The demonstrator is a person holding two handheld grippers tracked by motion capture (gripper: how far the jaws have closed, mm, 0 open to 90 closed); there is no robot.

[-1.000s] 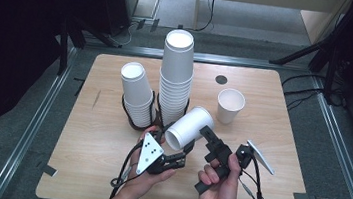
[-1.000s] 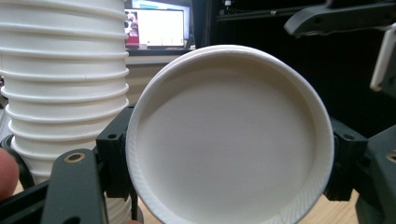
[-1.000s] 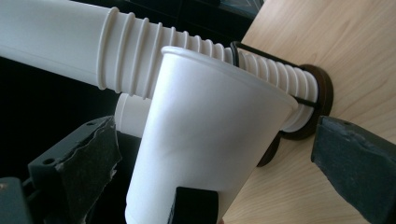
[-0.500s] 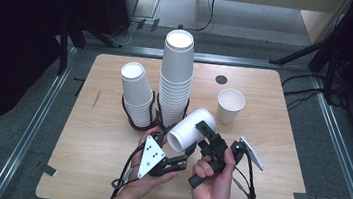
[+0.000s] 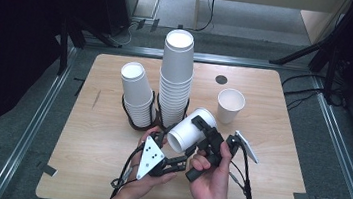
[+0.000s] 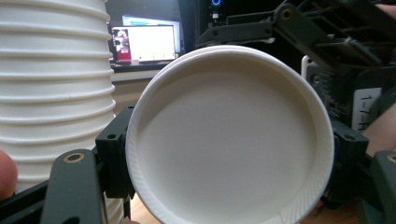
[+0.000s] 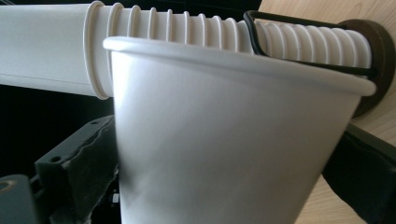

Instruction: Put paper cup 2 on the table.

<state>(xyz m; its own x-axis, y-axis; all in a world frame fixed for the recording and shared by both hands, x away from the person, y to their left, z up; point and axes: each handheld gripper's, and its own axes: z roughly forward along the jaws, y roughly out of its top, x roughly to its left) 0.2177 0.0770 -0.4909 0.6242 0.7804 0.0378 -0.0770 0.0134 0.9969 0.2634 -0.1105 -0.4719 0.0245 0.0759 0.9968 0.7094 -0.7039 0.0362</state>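
Observation:
A white paper cup [image 5: 188, 130] is held tilted above the table's front middle, its mouth up and to the right. My right gripper [image 5: 200, 138] is shut on its wall near the rim; in the right gripper view the cup's side [image 7: 224, 149] sits between both black jaws. My left gripper [image 5: 178, 153] comes in from the lower left at the cup's base. In the left gripper view the cup's round bottom [image 6: 229, 140] faces the camera, with a jaw pad against each side.
Behind the held cup a tall stack of cups [image 5: 176, 74] and a shorter stack [image 5: 136, 92] stand in black wire holders. A single cup [image 5: 230, 105] stands upright to the right. A small black disc [image 5: 221, 79] lies on the wooden table [image 5: 265, 190].
The right hand has shifted slightly left and up with the cup. The left gripper has stayed at the cup's base.

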